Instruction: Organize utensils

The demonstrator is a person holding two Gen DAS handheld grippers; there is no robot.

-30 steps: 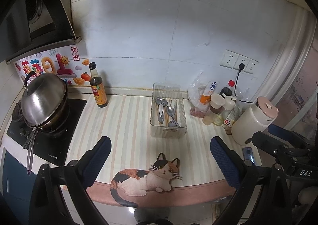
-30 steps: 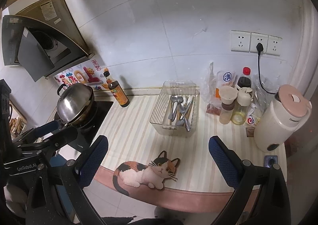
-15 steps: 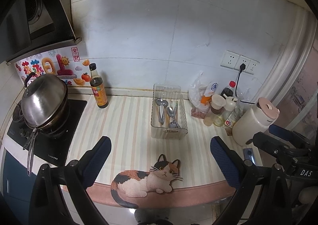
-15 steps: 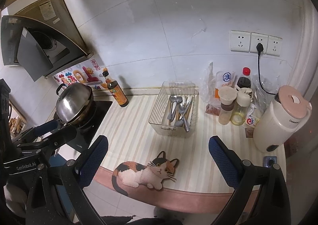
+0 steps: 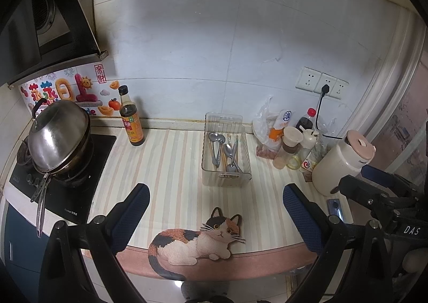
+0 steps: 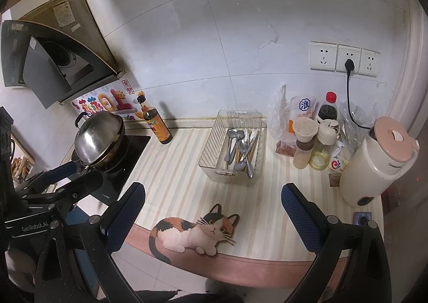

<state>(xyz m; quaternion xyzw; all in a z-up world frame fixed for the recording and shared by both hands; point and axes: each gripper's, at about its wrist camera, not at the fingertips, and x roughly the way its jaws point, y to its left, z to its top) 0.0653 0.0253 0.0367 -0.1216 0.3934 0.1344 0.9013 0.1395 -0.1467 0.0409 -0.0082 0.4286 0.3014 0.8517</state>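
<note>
The striped counter mat [image 5: 171, 166] spans the worktop. At twelve o'clock from both grippers sits the clear bin [image 6: 214, 153] — spoons and chopsticks [image 6: 242, 151] lie inside. Left gripper [image 5: 214, 214] and right gripper [image 6: 212, 212] hover spread wide, empty.

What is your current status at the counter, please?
Left gripper and right gripper open, empty. Utensils all in clear bin. Nothing in the way.

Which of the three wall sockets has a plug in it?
The middle socket: a black plug sits in it, while both neighbours are empty.
</note>
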